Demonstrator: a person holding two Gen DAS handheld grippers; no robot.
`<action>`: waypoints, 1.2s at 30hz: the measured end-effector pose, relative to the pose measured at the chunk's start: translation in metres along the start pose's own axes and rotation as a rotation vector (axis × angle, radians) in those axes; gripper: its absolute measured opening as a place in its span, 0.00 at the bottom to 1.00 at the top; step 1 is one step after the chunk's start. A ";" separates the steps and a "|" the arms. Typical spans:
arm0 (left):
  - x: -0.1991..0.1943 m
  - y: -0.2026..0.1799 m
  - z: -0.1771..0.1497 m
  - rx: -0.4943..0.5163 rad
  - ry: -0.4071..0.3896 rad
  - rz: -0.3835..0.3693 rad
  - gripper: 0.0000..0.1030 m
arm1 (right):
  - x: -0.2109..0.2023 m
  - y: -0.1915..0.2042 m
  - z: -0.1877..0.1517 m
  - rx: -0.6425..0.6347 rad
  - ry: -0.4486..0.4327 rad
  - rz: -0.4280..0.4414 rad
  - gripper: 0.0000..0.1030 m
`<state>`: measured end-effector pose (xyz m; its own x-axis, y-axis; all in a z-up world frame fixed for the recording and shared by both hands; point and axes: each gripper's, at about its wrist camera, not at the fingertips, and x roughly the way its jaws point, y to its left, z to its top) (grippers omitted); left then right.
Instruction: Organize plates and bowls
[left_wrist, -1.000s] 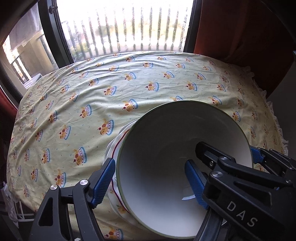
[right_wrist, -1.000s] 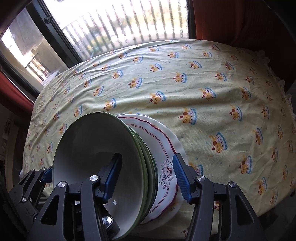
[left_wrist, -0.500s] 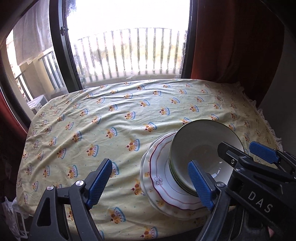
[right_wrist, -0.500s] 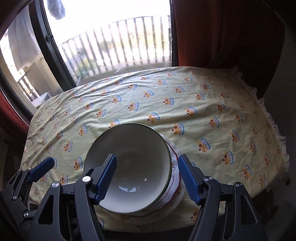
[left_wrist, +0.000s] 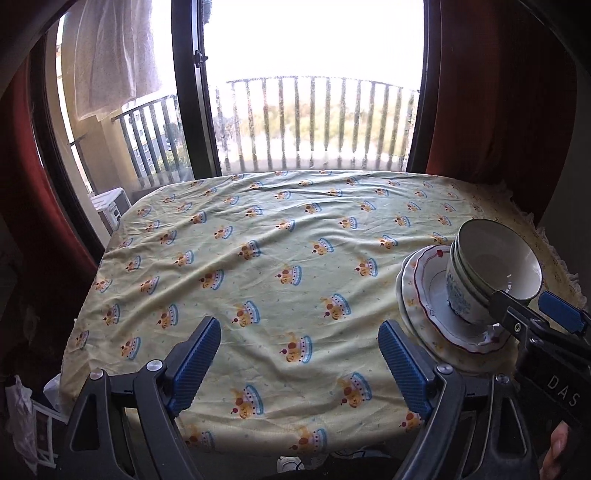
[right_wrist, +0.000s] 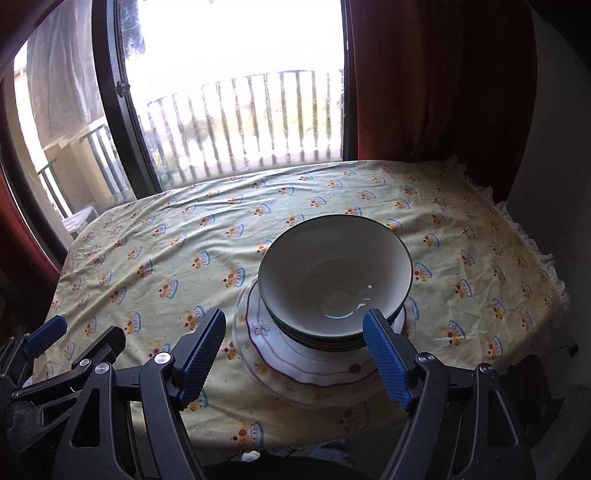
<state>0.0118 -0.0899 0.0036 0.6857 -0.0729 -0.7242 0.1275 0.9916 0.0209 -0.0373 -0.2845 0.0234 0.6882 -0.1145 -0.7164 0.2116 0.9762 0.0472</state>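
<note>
A stack of white bowls with green rims (right_wrist: 334, 273) sits nested on white plates with red scalloped edges (right_wrist: 295, 360), near the table's front edge. It also shows in the left wrist view, bowls (left_wrist: 493, 269) on plates (left_wrist: 424, 295), at the right. My right gripper (right_wrist: 293, 354) is open and empty, its jaws standing either side of the stack, drawn back from it. My left gripper (left_wrist: 301, 363) is open and empty over bare cloth, left of the stack.
The table wears a yellow cloth with crown prints (left_wrist: 277, 258). A window with balcony railing (left_wrist: 314, 118) is behind it, red curtains (right_wrist: 436, 81) at the right. The right gripper's body (left_wrist: 546, 343) shows at the left view's right edge.
Both grippers have pulled back and up from the stack. The bowls, earlier close between the jaws, now rest on the plates, free of both grippers.
</note>
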 end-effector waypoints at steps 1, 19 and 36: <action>-0.001 0.008 -0.005 -0.007 -0.010 -0.003 0.87 | 0.000 0.007 -0.006 -0.008 -0.003 0.007 0.78; -0.006 0.066 -0.071 -0.052 0.002 0.026 0.89 | 0.001 0.078 -0.082 -0.081 -0.034 0.040 0.79; -0.005 0.062 -0.059 -0.037 -0.040 0.034 0.89 | -0.002 0.075 -0.073 -0.074 -0.057 0.042 0.83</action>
<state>-0.0259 -0.0221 -0.0317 0.7174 -0.0424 -0.6954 0.0777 0.9968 0.0194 -0.0737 -0.1976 -0.0227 0.7341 -0.0810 -0.6742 0.1309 0.9911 0.0235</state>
